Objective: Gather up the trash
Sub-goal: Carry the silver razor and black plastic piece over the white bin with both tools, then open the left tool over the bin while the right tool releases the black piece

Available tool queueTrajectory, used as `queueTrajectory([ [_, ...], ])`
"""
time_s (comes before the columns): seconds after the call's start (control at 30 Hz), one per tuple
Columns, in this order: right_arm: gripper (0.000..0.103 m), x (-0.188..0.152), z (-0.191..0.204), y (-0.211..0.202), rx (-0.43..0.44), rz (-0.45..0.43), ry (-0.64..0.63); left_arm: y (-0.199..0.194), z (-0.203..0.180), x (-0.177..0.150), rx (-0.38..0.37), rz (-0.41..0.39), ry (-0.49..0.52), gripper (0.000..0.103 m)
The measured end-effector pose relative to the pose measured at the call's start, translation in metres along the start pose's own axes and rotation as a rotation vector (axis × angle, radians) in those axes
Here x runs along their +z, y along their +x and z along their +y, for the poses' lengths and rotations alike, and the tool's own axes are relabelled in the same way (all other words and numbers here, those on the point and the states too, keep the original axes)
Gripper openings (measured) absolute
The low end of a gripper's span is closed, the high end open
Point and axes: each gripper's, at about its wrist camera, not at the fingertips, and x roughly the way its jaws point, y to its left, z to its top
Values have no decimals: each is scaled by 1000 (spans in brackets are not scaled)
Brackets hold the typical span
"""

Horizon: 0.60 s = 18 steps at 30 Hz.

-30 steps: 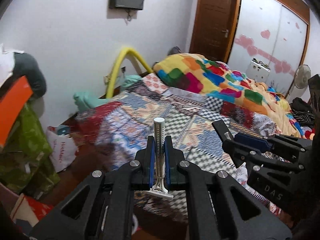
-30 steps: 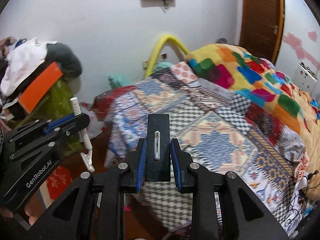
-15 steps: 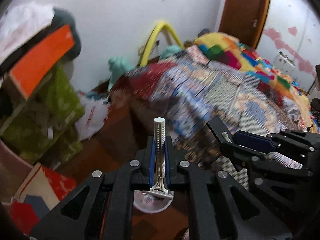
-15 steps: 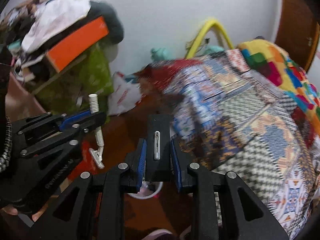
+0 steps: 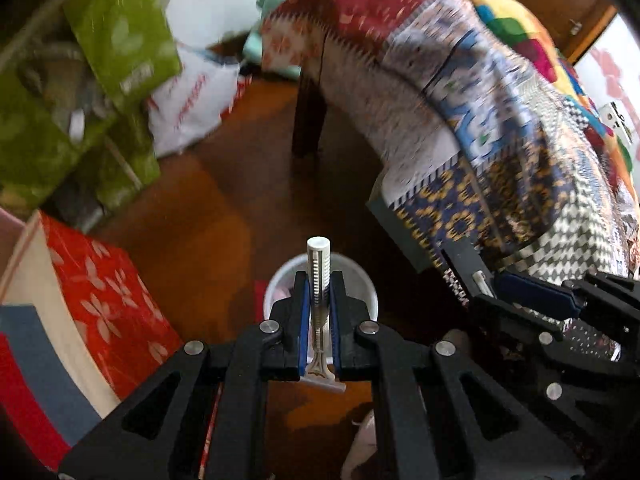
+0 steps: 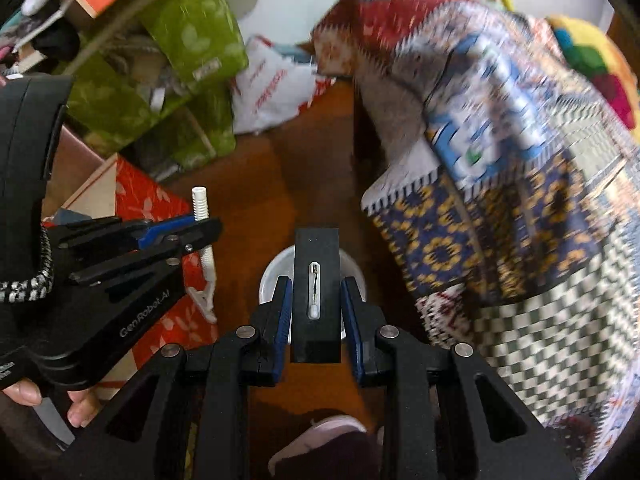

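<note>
My left gripper [image 5: 319, 292] is shut on a white disposable razor [image 5: 319, 272], handle pointing forward, blade head near the camera. It also shows in the right wrist view [image 6: 204, 248]. My right gripper [image 6: 316, 296] is shut on a flat black rectangular piece [image 6: 316, 292] with a small white insert. Both grippers are held above a small white round bin [image 5: 356, 276] on the brown floor, also seen in the right wrist view [image 6: 276, 268]. The right gripper [image 5: 532, 292] appears at the right of the left wrist view.
A bed with a patterned quilt [image 5: 500, 120] overhangs at the right. Green bags [image 6: 160, 80], a white plastic bag [image 6: 272, 88] and a red floral box [image 5: 92, 292] crowd the left. A pink slipper [image 6: 320, 436] is on the floor below.
Both grippers have swung left and tilted down from the bed to the floor. The white bin now sits under both held objects.
</note>
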Motion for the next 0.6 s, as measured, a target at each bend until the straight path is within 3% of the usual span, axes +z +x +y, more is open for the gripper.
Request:
queueTrajectory([
  [0.23, 23, 4, -8, 37, 57, 84, 54, 37, 8, 3, -27, 81, -55, 8],
  [0.43, 23, 8, -14, 40, 119, 93, 97, 46, 4, 5, -7, 105, -42, 8],
  [0.5, 26, 7, -14, 40, 123, 96, 99, 46, 2, 5, -2, 114, -29, 8],
  [0.6, 40, 5, -18, 37, 105, 110, 115, 43, 1, 4, 11, 127, -17, 16],
])
